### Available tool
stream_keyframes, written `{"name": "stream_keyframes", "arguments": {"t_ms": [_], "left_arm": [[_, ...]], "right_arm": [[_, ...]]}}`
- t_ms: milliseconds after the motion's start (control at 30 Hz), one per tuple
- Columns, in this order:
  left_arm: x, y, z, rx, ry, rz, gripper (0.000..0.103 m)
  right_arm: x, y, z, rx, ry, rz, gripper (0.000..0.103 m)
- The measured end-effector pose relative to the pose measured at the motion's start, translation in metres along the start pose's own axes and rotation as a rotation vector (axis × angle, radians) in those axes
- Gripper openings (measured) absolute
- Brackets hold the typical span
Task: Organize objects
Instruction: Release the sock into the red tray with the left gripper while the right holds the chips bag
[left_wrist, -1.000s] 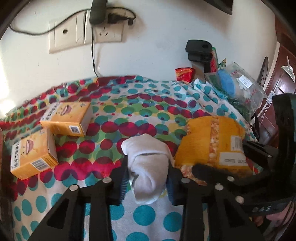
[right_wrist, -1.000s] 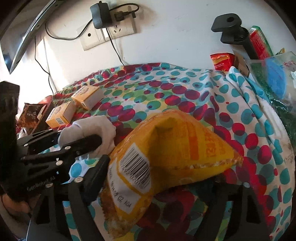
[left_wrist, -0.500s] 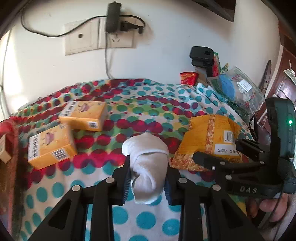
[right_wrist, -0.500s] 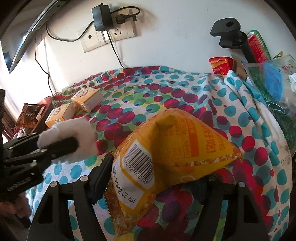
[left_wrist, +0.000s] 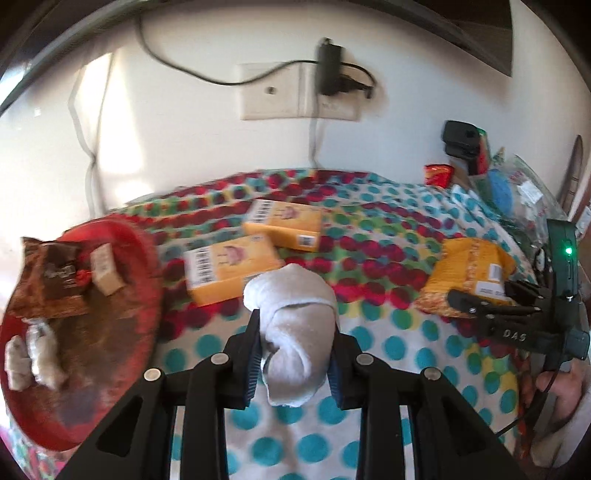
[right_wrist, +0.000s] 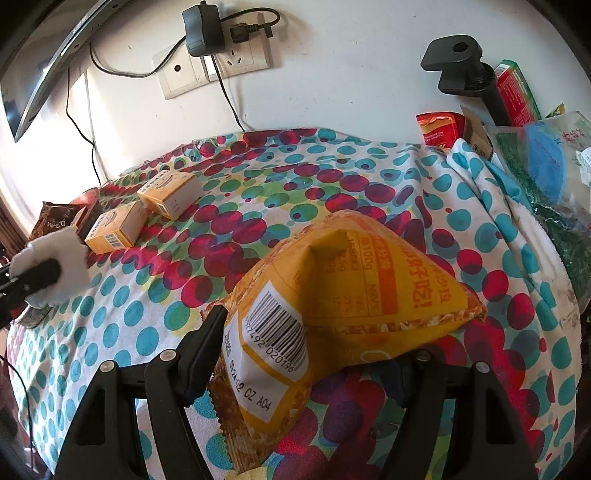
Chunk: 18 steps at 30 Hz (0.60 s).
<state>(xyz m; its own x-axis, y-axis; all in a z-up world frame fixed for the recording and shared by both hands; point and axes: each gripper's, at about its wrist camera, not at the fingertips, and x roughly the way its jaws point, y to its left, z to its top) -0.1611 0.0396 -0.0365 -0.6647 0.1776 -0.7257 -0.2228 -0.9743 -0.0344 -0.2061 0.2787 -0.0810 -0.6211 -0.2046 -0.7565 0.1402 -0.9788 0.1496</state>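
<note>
A rolled white sock (left_wrist: 295, 306) is pinched between the blue pads of my left gripper (left_wrist: 295, 332), which is shut on it and held above the dotted tablecloth (left_wrist: 388, 343). To its left lies a red bowl (left_wrist: 122, 251) holding a brown packet (left_wrist: 55, 280) and small wrapped pieces. In the right wrist view the sock (right_wrist: 55, 251) shows at the far left. My right gripper (right_wrist: 317, 339) is shut on a puffy yellow snack bag (right_wrist: 351, 280); its right finger is hidden under the bag. The left wrist view shows that bag (left_wrist: 469, 266) at the right.
Two orange boxes (left_wrist: 229, 266) (left_wrist: 288, 225) lie side by side behind the sock. A wall socket with a black charger (right_wrist: 203, 33) is at the back. A black clamp (right_wrist: 458, 62), a red packet (right_wrist: 439, 129) and a clear bag of green and blue items (right_wrist: 543, 155) crowd the right edge.
My left gripper has swung left and risen a little with the sock, bringing the red bowl into its view. The right gripper has kept still on the yellow bag.
</note>
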Motion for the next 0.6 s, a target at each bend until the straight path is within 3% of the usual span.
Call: {"name": "stream_keyframes", "arguments": {"t_ms": [600], "left_arm": [[-0.044,0.107,-0.022,-0.145,-0.008,0.183,0.03]], "right_arm": [[0.001,0.002,0.0,-0.011,0.008,-0.016,0.071]]}}
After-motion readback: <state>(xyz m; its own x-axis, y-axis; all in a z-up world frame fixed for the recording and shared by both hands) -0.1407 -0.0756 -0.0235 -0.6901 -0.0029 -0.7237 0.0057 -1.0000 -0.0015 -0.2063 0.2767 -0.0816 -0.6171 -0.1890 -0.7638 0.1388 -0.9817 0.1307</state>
